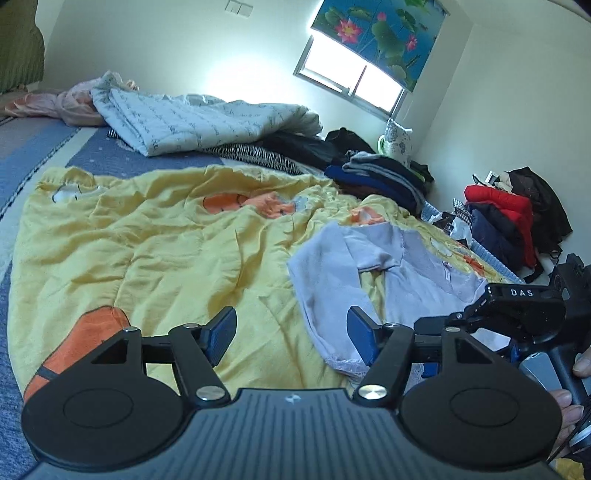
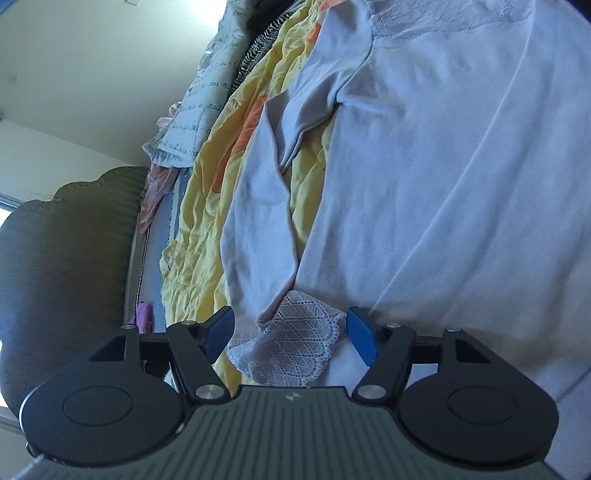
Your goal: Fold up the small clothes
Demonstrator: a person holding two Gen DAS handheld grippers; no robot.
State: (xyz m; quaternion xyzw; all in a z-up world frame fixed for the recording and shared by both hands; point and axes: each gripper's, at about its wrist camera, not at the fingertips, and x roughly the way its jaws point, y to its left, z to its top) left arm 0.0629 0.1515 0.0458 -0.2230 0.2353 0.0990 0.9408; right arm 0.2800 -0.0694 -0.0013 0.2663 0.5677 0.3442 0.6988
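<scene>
— What's the room like from your left wrist?

— Pale walls, a window (image 1: 351, 79) with a lotus-print blind (image 1: 380, 35) half down, and a bed spread with a yellow quilt (image 1: 147, 236) patterned in orange. A white quilted blanket (image 1: 199, 122) is bunched along the bed's far edge, dark folded clothes (image 1: 384, 177) sit toward the far right corner, and red and black jackets (image 1: 506, 218) are heaped past the right edge.

— And the garment?

— The pale lilac top (image 1: 388, 273) lies on the quilt near the bed's right edge, one sleeve (image 1: 325, 295) running toward me. My left gripper (image 1: 291, 338) stands wide apart; yellow quilt and the sleeve's cuff end show in the gap, and the right-hand blue pad (image 1: 364, 339) sits just at the fabric. I can't tell whether it touches. Nothing is pinched.

— What's at the right of that view?

— My right gripper (image 1: 517, 310), black, low over the top's hem side, with a hand (image 1: 572, 391) on its handle.

— Now the right wrist?

— The view is tilted: a green padded headboard (image 2: 70, 258) on the left, the yellow quilt beside it, and the lilac top filling the right. A lace trim (image 2: 295, 339) of the top lies between my right fingers (image 2: 364, 339). They stand wide, pads clear of the lace on both sides, so I hold nothing.
</scene>
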